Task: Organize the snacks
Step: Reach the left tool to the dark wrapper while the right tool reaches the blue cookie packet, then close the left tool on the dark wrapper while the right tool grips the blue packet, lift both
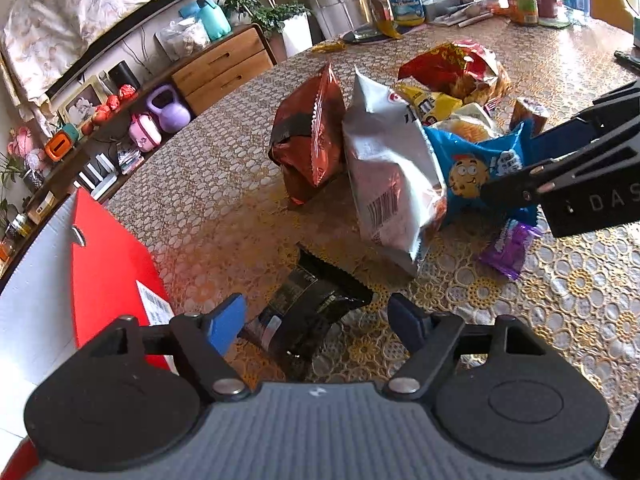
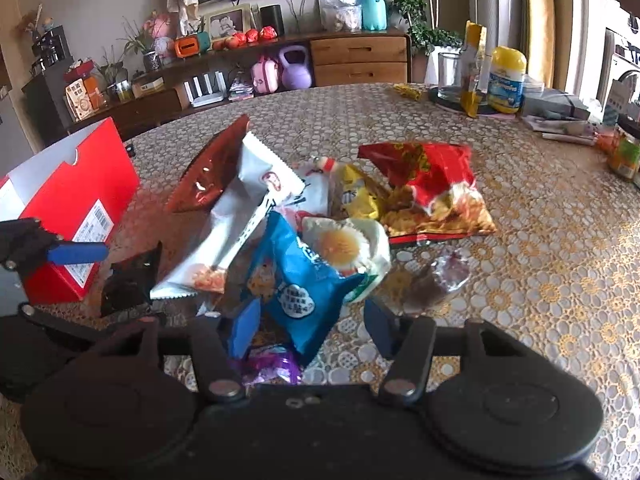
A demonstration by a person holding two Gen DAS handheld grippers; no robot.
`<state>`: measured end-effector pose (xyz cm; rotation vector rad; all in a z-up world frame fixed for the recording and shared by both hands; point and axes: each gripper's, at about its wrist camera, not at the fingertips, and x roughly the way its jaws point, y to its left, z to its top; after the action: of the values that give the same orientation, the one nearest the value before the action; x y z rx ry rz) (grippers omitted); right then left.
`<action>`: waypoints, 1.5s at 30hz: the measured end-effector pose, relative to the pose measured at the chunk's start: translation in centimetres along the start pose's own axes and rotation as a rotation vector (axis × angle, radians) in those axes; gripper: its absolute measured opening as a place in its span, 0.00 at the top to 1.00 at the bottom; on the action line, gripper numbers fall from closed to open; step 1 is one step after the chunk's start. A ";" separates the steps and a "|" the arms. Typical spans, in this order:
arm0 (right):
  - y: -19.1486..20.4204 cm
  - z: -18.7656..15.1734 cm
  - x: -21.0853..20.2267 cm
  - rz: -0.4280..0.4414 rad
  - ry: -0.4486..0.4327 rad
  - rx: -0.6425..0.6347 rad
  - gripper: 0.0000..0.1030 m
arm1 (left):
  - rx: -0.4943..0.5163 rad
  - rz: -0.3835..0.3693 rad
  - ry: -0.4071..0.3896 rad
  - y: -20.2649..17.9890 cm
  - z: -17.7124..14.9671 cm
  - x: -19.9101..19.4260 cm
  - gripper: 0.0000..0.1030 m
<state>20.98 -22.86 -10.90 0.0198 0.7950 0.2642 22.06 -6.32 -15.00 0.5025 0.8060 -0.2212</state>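
Observation:
A pile of snack packs lies on the lace-covered table [image 1: 208, 216]. My left gripper [image 1: 316, 320] is open, its jaws on either side of a black packet [image 1: 308, 312] lying flat. My right gripper [image 2: 310, 328] is open around the lower end of a blue cookie pack [image 2: 304, 284], which also shows in the left wrist view [image 1: 476, 168]. A silver bag [image 1: 392, 176] stands beside a dark red bag [image 1: 308, 144]. A red and yellow bag [image 2: 432, 188], a yellow pack [image 2: 360, 196], an egg-print pack [image 2: 348, 248] and a purple candy [image 1: 510, 246] lie around.
An open red box [image 2: 72, 204] stands at the table's left edge, also in the left wrist view [image 1: 108, 264]. A glass [image 2: 450, 76], a yellow jar [image 2: 506, 80] and papers sit at the far side. A wooden sideboard [image 2: 360, 56] lines the wall.

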 end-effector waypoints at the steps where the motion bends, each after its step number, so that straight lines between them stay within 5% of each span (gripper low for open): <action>1: 0.0 0.0 0.2 -0.004 0.002 -0.001 0.45 | -0.003 0.003 0.002 0.1 0.0 0.2 0.24; 7: 0.1 0.1 1.2 0.005 0.015 0.019 0.47 | -0.024 -0.029 0.004 0.7 0.5 0.6 0.34; 16: 0.5 0.2 0.3 0.020 -0.002 0.050 0.63 | -0.092 -0.056 0.000 1.6 0.1 -0.1 0.45; 21: 0.7 -0.2 -1.5 0.024 -0.043 0.051 0.71 | -0.160 -0.085 -0.002 1.8 -0.1 -1.1 0.64; 45: 3.4 -0.4 -12.5 0.017 -0.170 -0.015 0.72 | -0.398 -0.134 -0.103 3.4 -0.7 -11.6 0.66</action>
<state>11.58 -22.63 -1.98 0.0341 0.6244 0.2803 15.09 -2.99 -5.71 0.0616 0.7597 -0.2017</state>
